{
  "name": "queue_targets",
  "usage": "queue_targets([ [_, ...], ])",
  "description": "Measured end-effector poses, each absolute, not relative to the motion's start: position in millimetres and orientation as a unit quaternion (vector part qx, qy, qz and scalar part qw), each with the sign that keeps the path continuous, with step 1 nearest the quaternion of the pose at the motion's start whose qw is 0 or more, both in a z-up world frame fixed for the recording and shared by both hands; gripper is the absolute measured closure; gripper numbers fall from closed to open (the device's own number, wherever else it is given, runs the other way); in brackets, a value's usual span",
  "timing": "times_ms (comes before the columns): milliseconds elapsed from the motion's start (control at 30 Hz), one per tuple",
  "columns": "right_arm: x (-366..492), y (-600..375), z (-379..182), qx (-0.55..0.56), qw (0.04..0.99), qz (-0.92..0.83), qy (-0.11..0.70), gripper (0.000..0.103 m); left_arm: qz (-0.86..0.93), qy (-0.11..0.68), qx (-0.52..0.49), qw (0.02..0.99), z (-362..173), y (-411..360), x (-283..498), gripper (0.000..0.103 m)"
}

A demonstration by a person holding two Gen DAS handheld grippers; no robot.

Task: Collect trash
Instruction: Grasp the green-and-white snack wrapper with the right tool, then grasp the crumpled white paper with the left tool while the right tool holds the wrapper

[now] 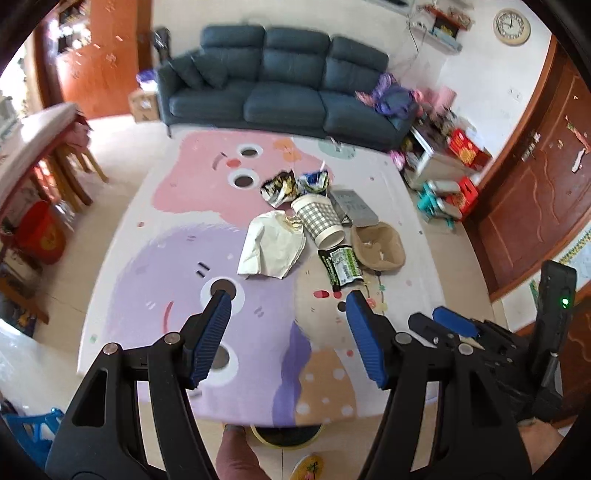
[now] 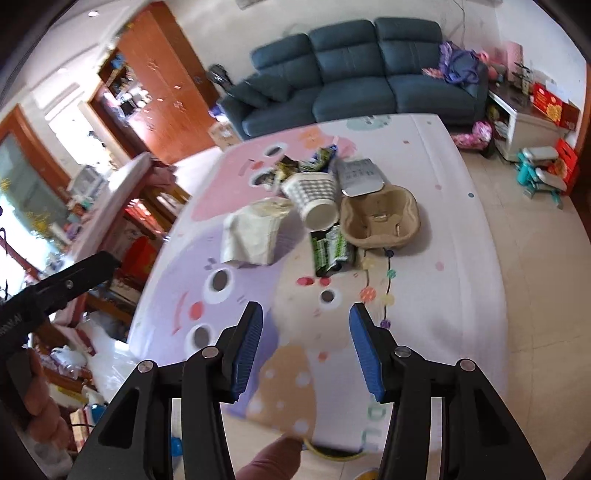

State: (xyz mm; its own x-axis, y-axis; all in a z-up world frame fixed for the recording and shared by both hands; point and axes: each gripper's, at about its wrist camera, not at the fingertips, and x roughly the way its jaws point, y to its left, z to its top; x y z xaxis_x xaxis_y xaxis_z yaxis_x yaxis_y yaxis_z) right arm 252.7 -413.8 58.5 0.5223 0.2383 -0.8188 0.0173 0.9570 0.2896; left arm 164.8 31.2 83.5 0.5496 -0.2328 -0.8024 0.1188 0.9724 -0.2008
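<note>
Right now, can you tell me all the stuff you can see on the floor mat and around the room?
play mat: one, pink, purple and white, on the floor before the sofa
checked paper cup: one, white and grey, on its side, mid mat
white paper bag: one, crumpled, left of the cup
green wrapper: one, green and black, near side of the cup
brown pulp tray: one, right of the cup
shiny snack wrappers: about two, silvery, behind the cup
grey flat pack: one, behind the tray
sofa: one, dark blue, far wall
wall clock: one, white, top right
left hand-held gripper: open, blue pads
right hand-held gripper: open, blue pads
</note>
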Motion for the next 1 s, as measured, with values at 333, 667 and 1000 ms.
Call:
queue_targets([
  [333,374,-403,-48,0.169,0.828,-0.025,0.534,0.053,-0.183,0.555,-0.03,0.811,-23,57,308,0.041],
  [667,426,-388,-102,0.137,0.819,-0.066,0.553,0.055,-0.232,0.595,-0.036,0.769,-80,51,380,0.041],
  [1000,440,-355,-107,0.102,0.822,-0.042,0.558,0.09,-0.278,0.616,-0.01,0.737,-103,20,395,0.048],
])
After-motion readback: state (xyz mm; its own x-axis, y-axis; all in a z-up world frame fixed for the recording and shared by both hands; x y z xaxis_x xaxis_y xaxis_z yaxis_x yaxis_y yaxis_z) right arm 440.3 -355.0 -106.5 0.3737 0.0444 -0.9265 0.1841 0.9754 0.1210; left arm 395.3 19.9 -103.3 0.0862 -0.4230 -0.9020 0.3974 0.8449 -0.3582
